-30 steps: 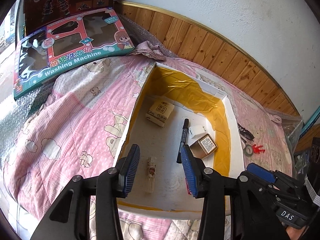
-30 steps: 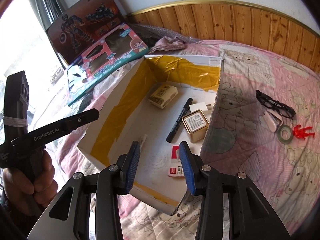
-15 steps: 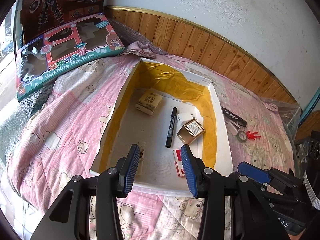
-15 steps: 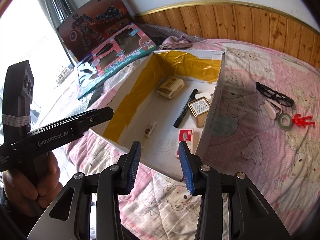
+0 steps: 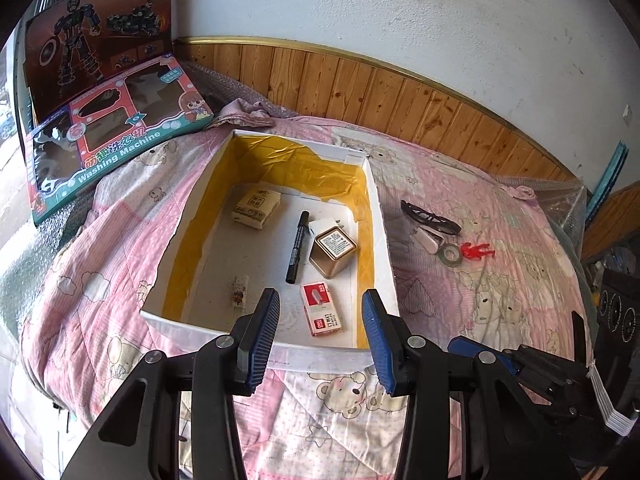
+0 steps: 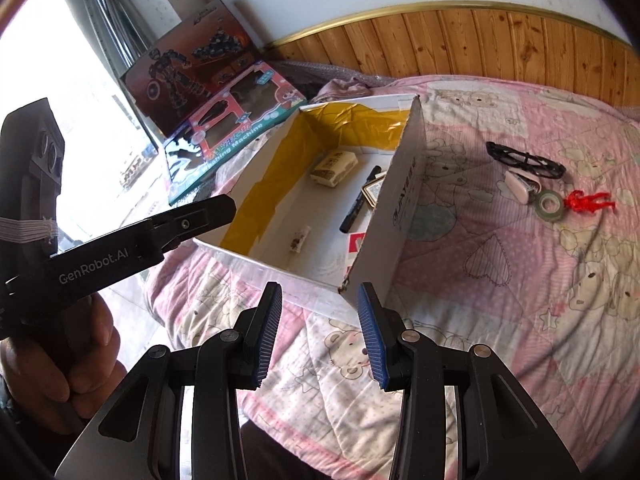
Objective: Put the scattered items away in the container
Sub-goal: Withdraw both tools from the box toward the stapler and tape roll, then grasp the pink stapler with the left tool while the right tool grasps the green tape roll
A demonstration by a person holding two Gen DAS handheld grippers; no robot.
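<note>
A white box with yellow lining [image 5: 382,236] [image 6: 396,200] lies on the pink quilt. Inside it are a tissue pack [image 5: 257,207], a black marker [image 5: 297,246], a gold tin [image 5: 333,252], a red-and-white staple box [image 5: 321,309] and a small tube [image 5: 239,290]. Right of the box lie black glasses [image 6: 526,160], a white case [image 6: 518,188], a tape roll [image 6: 550,205] and a red figure [image 6: 588,201]. My left gripper [image 5: 320,336] hangs open over the box's near wall. My right gripper [image 6: 319,330] is open at the box's near right corner, holding nothing.
Two toy boxes, a washing-machine one [image 5: 116,140] and a dark robot one [image 5: 96,40], lean at the far left. Wood panelling [image 5: 400,100] backs the bed. A hand [image 6: 60,360] holds the left gripper's handle. Bare quilt [image 6: 500,320] spreads to the right.
Both grippers have drawn back and up from inside the box to its near edge. They stay open, and the items in the box have not moved.
</note>
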